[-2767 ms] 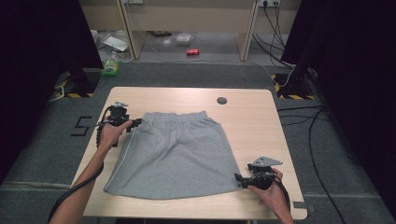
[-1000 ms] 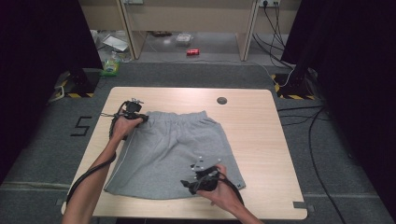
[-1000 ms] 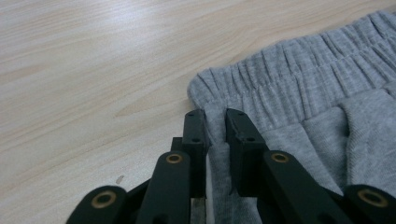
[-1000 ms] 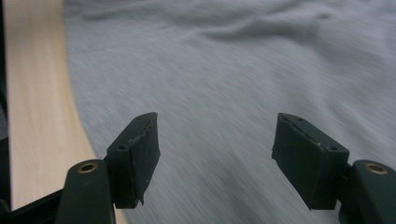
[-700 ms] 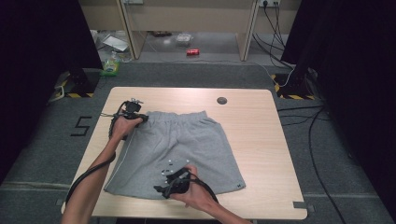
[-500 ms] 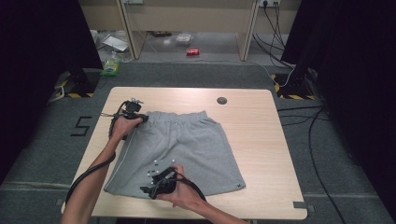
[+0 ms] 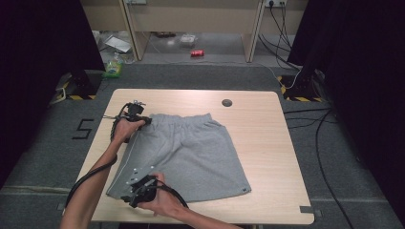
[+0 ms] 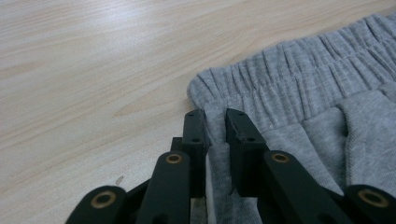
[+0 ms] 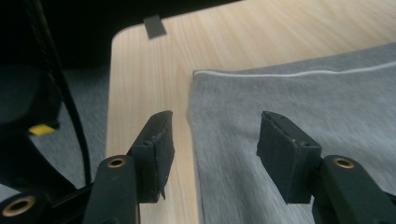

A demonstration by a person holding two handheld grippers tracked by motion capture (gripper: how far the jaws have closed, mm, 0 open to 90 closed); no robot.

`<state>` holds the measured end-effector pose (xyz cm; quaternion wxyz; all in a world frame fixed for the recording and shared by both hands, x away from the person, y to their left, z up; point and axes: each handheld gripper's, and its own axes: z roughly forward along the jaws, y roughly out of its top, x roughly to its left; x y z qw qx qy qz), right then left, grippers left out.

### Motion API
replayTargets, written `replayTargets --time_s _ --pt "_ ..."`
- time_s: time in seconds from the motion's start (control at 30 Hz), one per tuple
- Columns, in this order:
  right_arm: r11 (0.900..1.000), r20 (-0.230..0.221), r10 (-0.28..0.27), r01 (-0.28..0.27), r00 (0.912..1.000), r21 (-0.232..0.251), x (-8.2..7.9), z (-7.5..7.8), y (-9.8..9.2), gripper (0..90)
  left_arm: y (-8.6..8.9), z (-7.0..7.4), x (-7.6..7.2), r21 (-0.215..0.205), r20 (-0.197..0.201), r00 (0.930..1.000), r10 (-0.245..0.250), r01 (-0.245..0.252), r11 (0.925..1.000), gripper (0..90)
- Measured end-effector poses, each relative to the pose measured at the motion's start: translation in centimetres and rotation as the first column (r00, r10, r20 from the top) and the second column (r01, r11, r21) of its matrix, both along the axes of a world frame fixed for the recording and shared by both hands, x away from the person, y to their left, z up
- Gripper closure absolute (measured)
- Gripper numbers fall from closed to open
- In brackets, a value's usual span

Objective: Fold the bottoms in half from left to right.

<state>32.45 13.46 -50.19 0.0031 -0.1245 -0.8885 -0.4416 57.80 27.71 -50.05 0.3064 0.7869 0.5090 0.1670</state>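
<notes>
Grey shorts (image 7: 191,148) lie flat on the wooden table (image 7: 267,124), waistband at the far side. My left gripper (image 7: 142,120) is shut on the waistband's left corner; in the left gripper view the jaws (image 8: 215,116) pinch the gathered grey fabric (image 8: 303,93). My right gripper (image 7: 130,195) hovers at the near left hem corner. Its jaws (image 9: 217,126) have just been closing and still stand apart. The hem edge of the shorts (image 9: 303,93) lies between them, with one jaw over bare wood, and the pads do not press on it.
A small black disc (image 7: 227,102) sits near the table's far edge. A grey tape patch (image 7: 305,209) marks the near right corner, and another (image 9: 154,25) the near left corner. On the floor beyond are a red can (image 7: 197,53), a green bottle (image 7: 113,67) and cables (image 7: 310,124).
My right hand has swept from the near right hem leftward along the front edge to the left hem corner, its jaws narrowing. The left gripper has moved onto the waistband corner and stayed there.
</notes>
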Motion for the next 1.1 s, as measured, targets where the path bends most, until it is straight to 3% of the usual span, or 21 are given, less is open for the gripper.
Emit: replayTargets --time_s 0.07,0.1,0.2,0.27,0.3,0.57,0.6,0.67,0.7,0.8,0.83,0.87,1.1 --pt "1.0 0.005 0.014 -0.014 0.9999 -0.001 0.0 -0.1 1.0 47.7 -0.1 0.0 0.0 0.007 0.002 1.0 -0.005 0.005 1.0 77.7" --pt "1.0 0.033 0.022 -0.022 0.9992 -0.012 -0.1 0.0 1.9 48.8 -0.1 0.0 0.0 0.008 0.005 1.0 -0.006 0.006 0.9999 77.7" --pt "0.999 0.038 0.044 -0.043 0.9983 -0.025 -0.1 -0.2 3.0 49.0 0.0 0.0 0.0 0.003 0.002 1.0 -0.007 0.007 1.0 77.7" --pt "0.998 0.036 0.042 -0.041 0.9984 -0.036 -0.2 -0.2 3.3 49.2 0.2 -0.1 0.0 -0.01 0.001 1.0 -0.007 0.007 0.9999 77.7" --pt "0.998 0.038 0.045 -0.043 0.9983 -0.055 -0.2 -0.5 3.9 49.4 0.6 -0.2 0.1 -0.051 -0.012 0.9999 0.005 -0.005 0.9987 77.6" --pt "0.992 0.053 0.033 -0.026 0.998 -0.125 -0.1 -1.3 5.4 50.3 0.8 -0.3 0.0 -0.063 -0.001 1.0 -0.005 0.005 0.998 77.5" --pt "0.989 0.075 0.028 -0.017 0.9968 -0.147 -0.2 -1.4 5.8 54.0 0.9 -0.4 0.0 -0.068 0.0 1.0 -0.005 0.005 0.9977 77.5" --pt "0.989 0.092 0.03 -0.017 0.9953 -0.146 -0.2 -1.4 5.9 58.4 0.9 -0.4 0.0 -0.073 -0.002 1.0 -0.005 0.005 0.9973 77.5" --pt "0.989 0.092 0.03 -0.017 0.9953 -0.146 -0.2 -1.4 5.9 58.4 0.9 -0.4 0.0 -0.073 -0.002 1.0 -0.005 0.005 0.9973 77.5" --pt "0.989 0.08 0.016 -0.004 0.9967 -0.147 0.0 -1.3 5.8 76.3 0.8 -0.3 0.0 -0.066 0.0 1.0 -0.007 0.007 0.9978 77.5" --pt "0.989 0.08 0.016 -0.004 0.9967 -0.147 0.0 -1.3 5.8 76.3 0.8 -0.3 0.0 -0.06 0.003 1.0 -0.009 0.009 0.9982 77.5" --pt "0.989 0.067 0.009 0.001 0.9977 -0.149 0.2 -1.3 5.7 83.3 0.7 -0.3 -0.1 -0.053 0.008 0.9999 -0.01 0.011 0.9986 77.6" --pt "0.993 0.027 0.017 -0.014 0.9995 -0.114 0.8 -1.2 4.8 86.3 0.9 -0.3 -0.2 -0.07 0.009 0.9999 -0.009 0.009 0.9975 78.4"
